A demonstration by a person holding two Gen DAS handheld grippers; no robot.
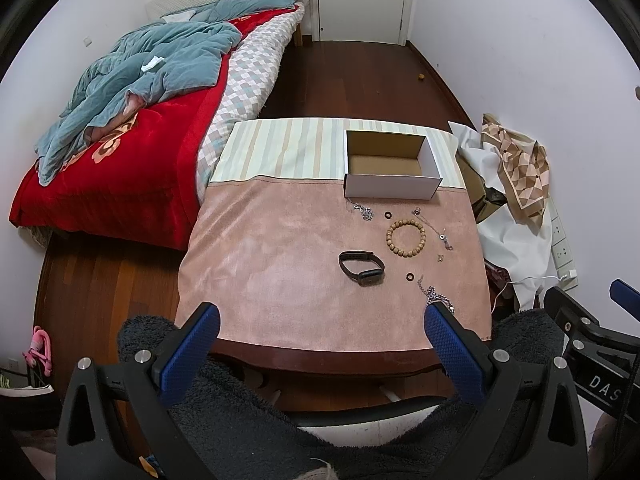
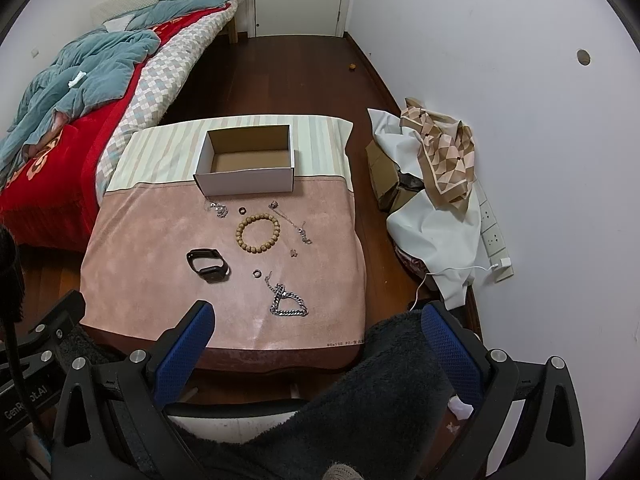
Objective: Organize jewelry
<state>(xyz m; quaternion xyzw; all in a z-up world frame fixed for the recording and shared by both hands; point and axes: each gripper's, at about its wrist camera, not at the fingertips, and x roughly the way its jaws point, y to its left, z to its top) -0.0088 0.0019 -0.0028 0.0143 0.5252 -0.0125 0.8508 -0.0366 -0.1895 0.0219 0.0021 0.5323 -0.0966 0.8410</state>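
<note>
Jewelry is lying spread before the open box [image 2: 248, 160] toward the table's [image 2: 140, 272] far edge; we are holding left tool [image 1: 322, 338] and right tool [image 2: 318, 334] wide apart, gripping nothing, the chain [image 2: 288, 304] running along the near edge.

A low wooden table [image 1: 320, 360] carries a cloth [image 2: 152, 248], pink in front and striped at the far end. On the cloth stands an open cardboard box [image 2: 246, 184]. Before it lie a small silver chain [image 2: 219, 209], a dark ring [image 2: 241, 211], a wooden bead bracelet [image 2: 258, 230], a thin chain [image 2: 294, 226], a black fitness band [image 2: 209, 265], a second ring [image 2: 256, 273] and a thick silver chain [image 2: 286, 302], all apart from each other
</note>
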